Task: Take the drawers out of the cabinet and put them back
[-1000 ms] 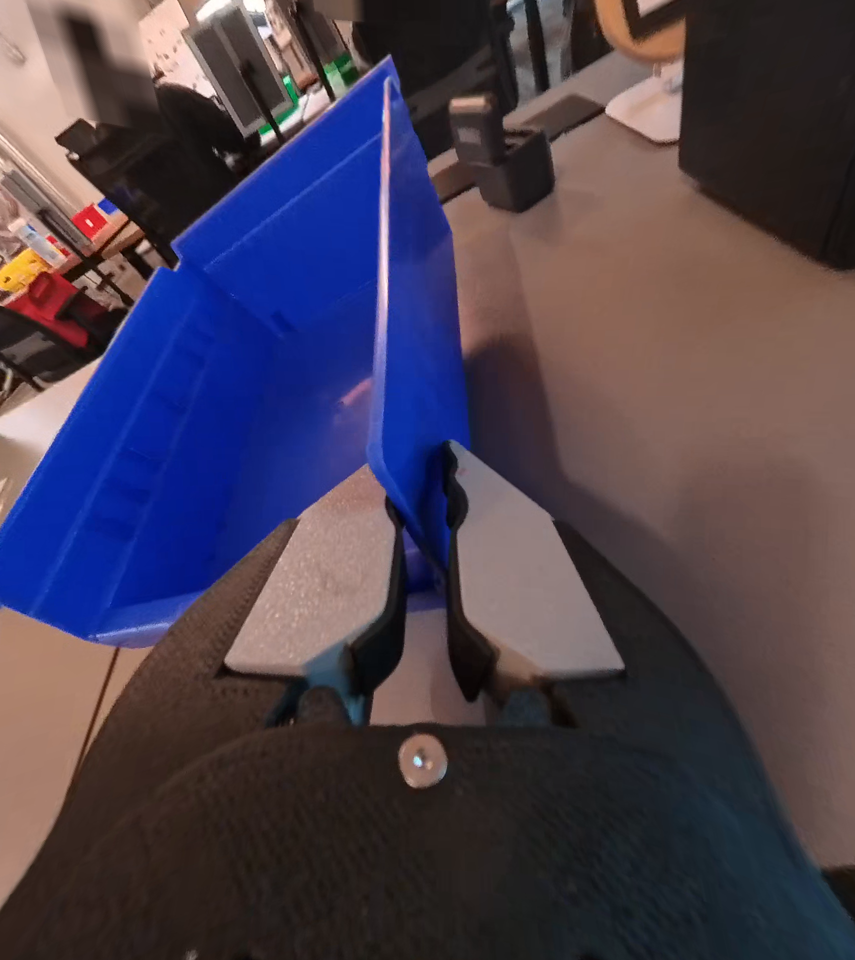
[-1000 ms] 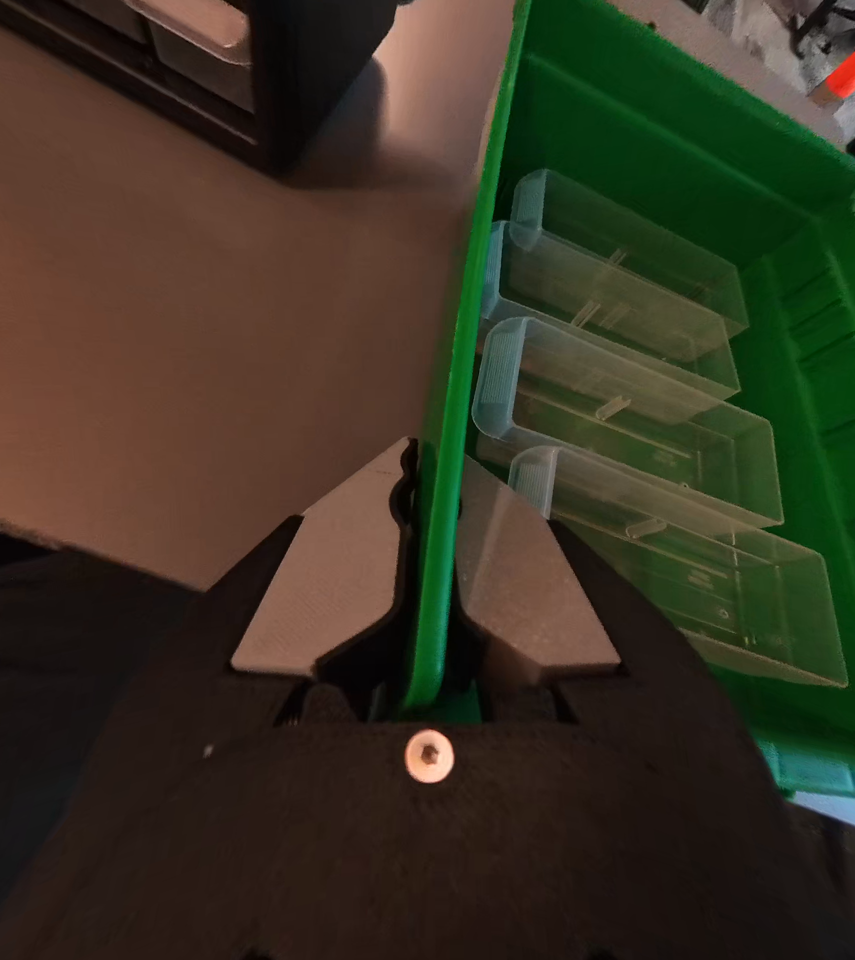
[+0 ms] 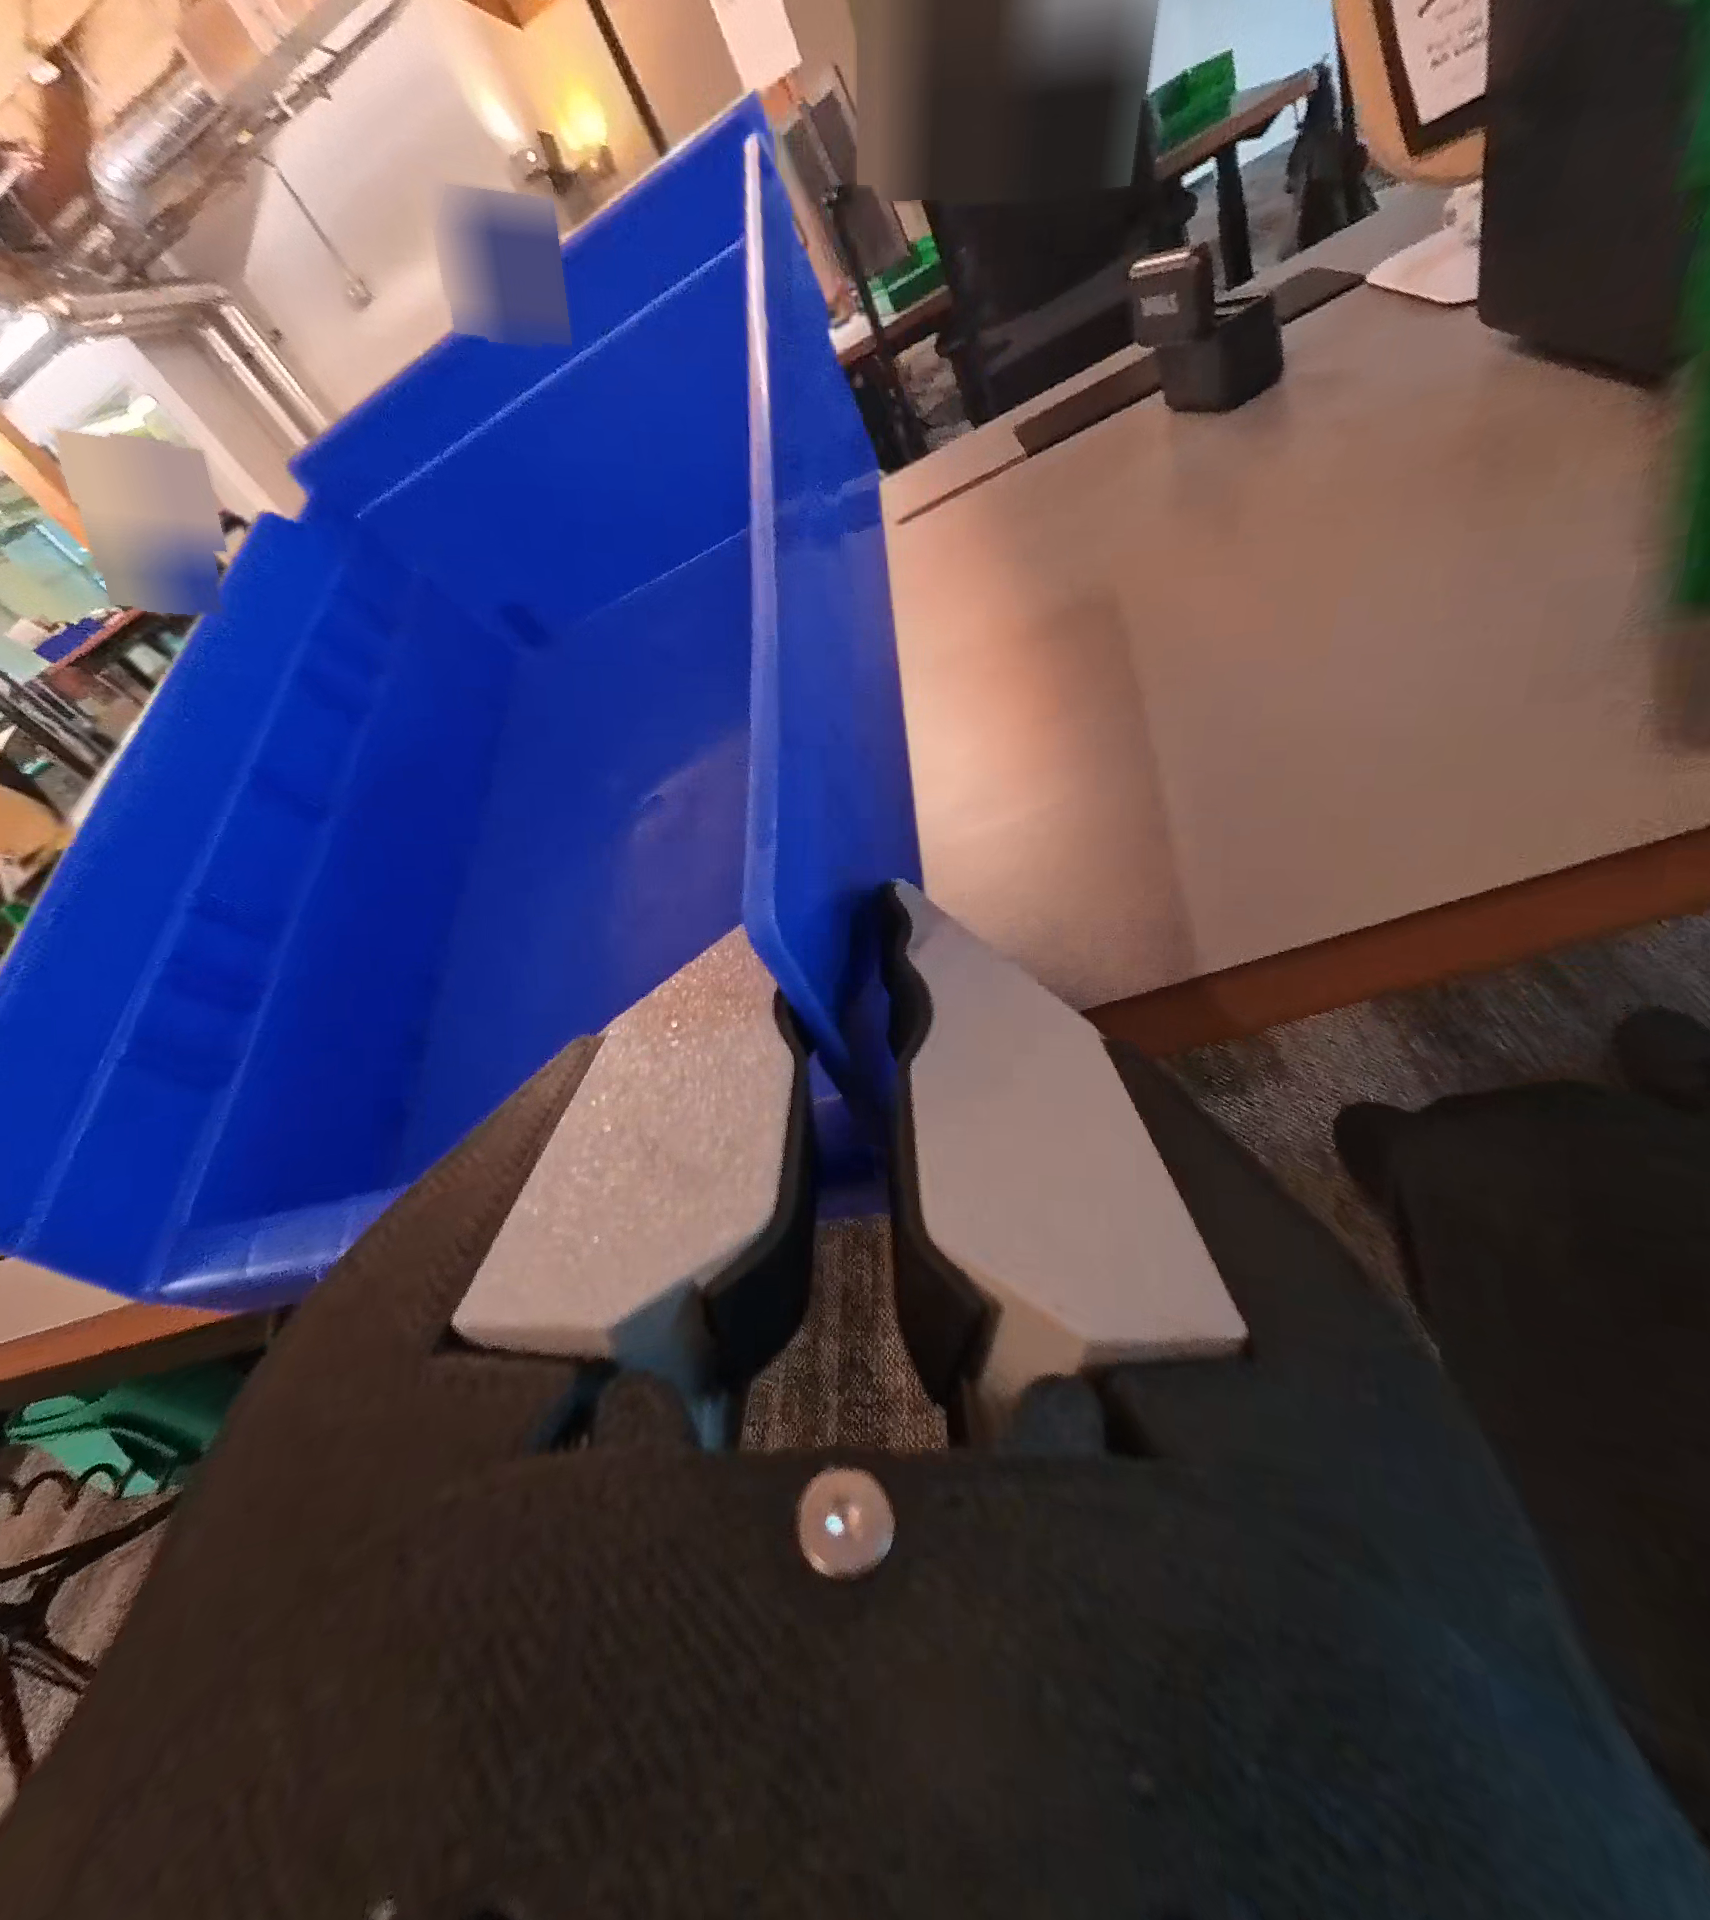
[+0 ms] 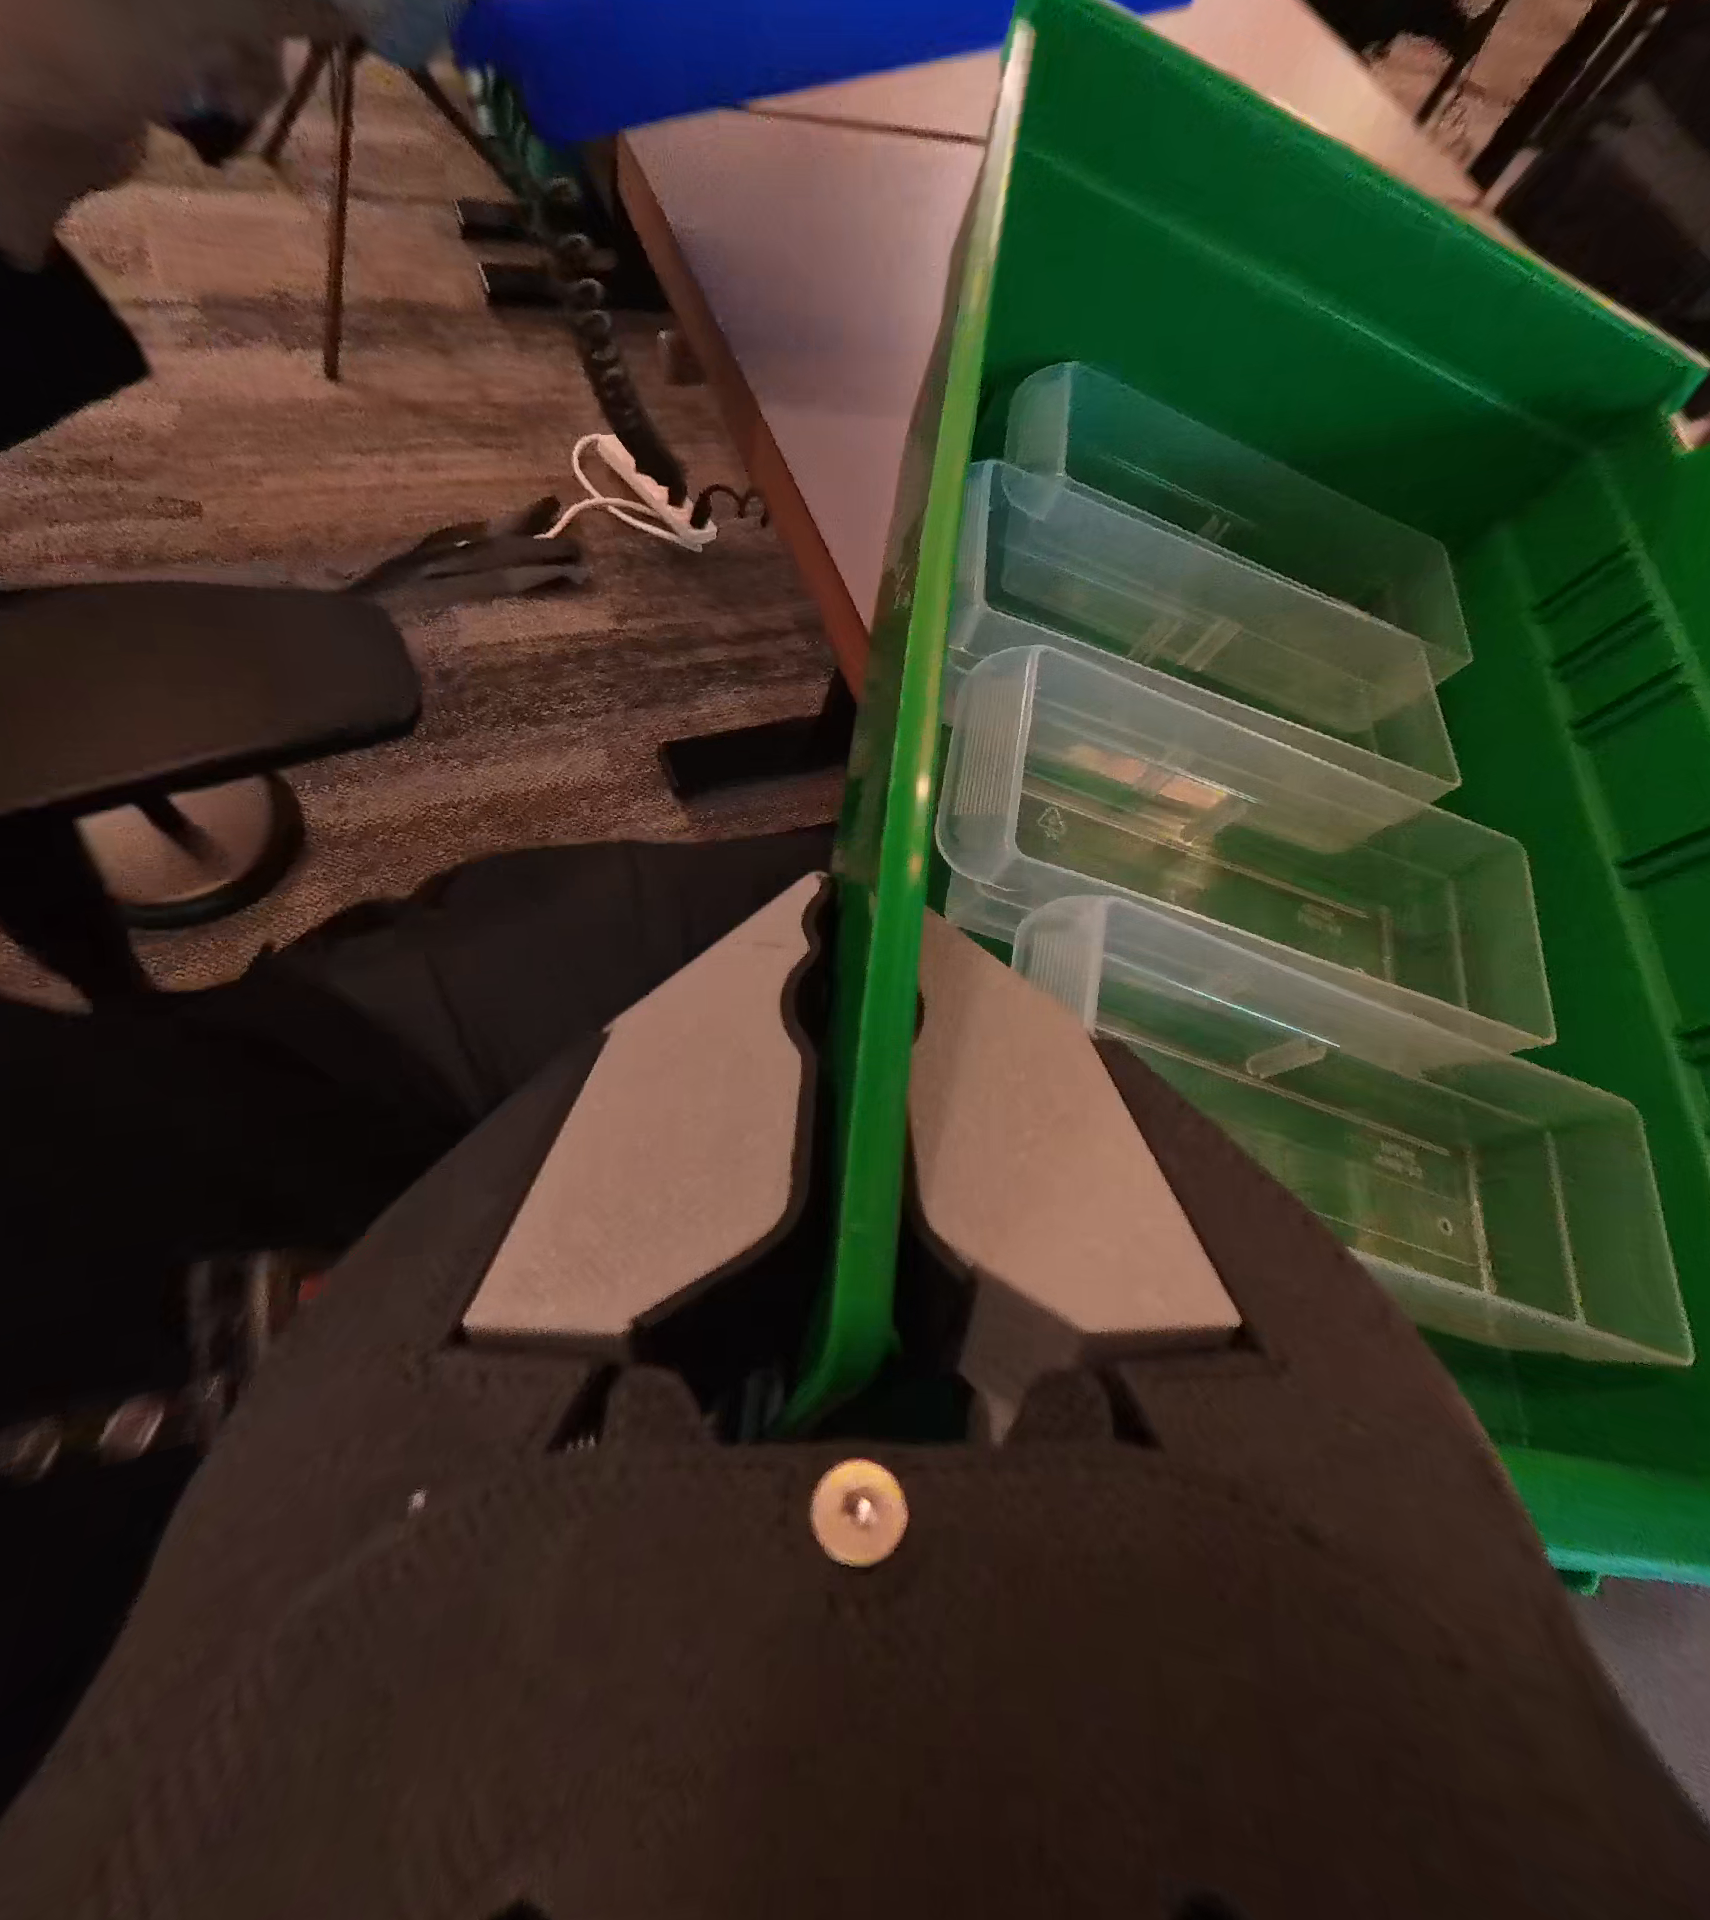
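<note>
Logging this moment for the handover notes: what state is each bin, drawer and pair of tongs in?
Left tongs: shut on blue bin wall.
Blue bin: empty, tilted, held.
Right tongs: shut on green bin wall.
Green bin: held, holding drawers.
Clear drawers: four, empty, side by side in the bin.

Four clear plastic drawers (image 4: pixel 1246 831) lie side by side in a row inside a green bin (image 4: pixel 1682 831), open tops up, ribbed handle ends toward the bin's near wall, all apparently empty.

Four drawers (image 4: pixel 1246 810) inside bin (image 4: pixel 1298 239)
</note>
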